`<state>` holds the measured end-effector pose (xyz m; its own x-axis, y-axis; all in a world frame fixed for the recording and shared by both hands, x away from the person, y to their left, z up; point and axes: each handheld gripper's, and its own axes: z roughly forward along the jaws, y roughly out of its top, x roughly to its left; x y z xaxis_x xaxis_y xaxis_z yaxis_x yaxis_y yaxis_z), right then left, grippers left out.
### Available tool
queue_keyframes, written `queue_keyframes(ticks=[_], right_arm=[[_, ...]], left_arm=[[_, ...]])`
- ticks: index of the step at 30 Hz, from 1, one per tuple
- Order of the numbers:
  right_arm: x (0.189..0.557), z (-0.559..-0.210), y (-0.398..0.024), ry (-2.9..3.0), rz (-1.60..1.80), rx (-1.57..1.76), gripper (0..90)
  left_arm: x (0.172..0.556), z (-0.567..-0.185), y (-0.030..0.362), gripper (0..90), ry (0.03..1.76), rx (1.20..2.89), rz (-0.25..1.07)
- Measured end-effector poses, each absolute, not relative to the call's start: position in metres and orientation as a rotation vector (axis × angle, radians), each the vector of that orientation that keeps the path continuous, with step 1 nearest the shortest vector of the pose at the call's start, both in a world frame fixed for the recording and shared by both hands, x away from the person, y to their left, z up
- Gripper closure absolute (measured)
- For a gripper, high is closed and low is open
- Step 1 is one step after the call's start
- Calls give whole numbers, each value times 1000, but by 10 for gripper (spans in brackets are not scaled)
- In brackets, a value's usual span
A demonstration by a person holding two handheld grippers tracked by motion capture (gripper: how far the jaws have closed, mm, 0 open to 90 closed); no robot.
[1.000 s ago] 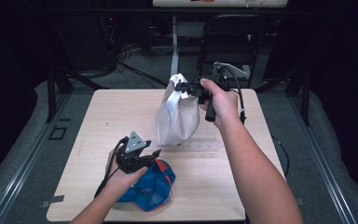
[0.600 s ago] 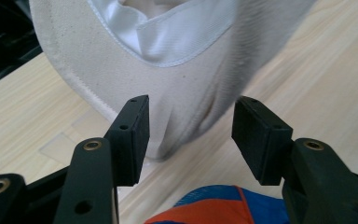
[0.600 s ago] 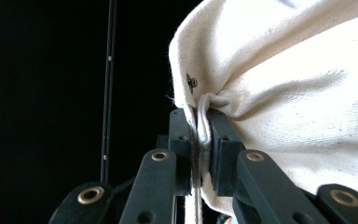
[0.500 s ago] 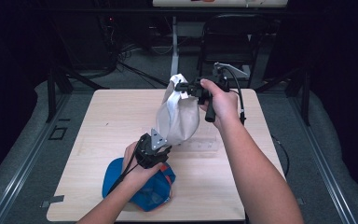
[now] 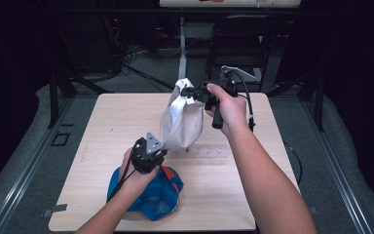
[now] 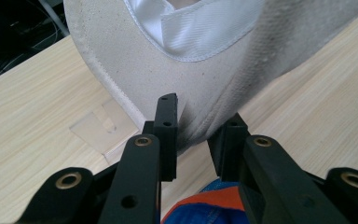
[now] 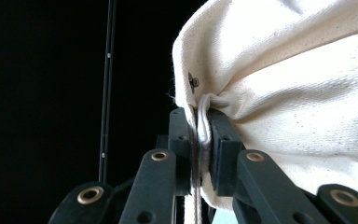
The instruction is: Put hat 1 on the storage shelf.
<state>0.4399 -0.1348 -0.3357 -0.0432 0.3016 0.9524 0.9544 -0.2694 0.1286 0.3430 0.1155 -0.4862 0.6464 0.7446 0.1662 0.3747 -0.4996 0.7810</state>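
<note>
While the right gripper point(image 5: 191, 91) stays out of reach of the tabletop, its jaws are clenched on the gathered top edge of a cream-white canvas drawstring bag point(image 5: 181, 122), which hangs from them above the pale wooden table point(image 5: 102, 126). Its own view shows what the high view cannot: bunched cloth and a thin cord pinched flat between the two black pads point(image 7: 219, 144), with a small metal eyelet point(image 7: 194, 82) just above the grip. The left gripper point(image 5: 152, 157) sits low at the bag's bottom edge; its jaws have just been closing, and its view shows the bag's lower corner between the pads point(image 6: 166, 126), the cloth puckering against them. That view also looks up into the bag's satin-lined opening point(image 6: 200, 32). A blue and orange fabric piece point(image 5: 151, 195) lies on the table under the left hand point(image 5: 136, 178).
</note>
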Motion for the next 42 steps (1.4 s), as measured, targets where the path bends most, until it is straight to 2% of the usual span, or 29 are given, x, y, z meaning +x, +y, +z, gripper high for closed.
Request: queue_keyframes(ticks=[9, 24, 31, 42], right_arm=[[437, -338, -134, -1361, -1331, -1596, 819], [437, -344, -134, -1369, -1315, -1595, 820], [438, -349, -130, -1373, -1304, -1598, 820], [439, -355, -125, -1386, -1276, -1592, 820]], left_arm=[[349, -488, 132, 790, 889, 2018, 544], [358, -496, 150, 790, 953, 1846, 353], [357, -506, 150, 789, 986, 1779, 305], [352, -520, 149, 792, 1003, 1740, 343]])
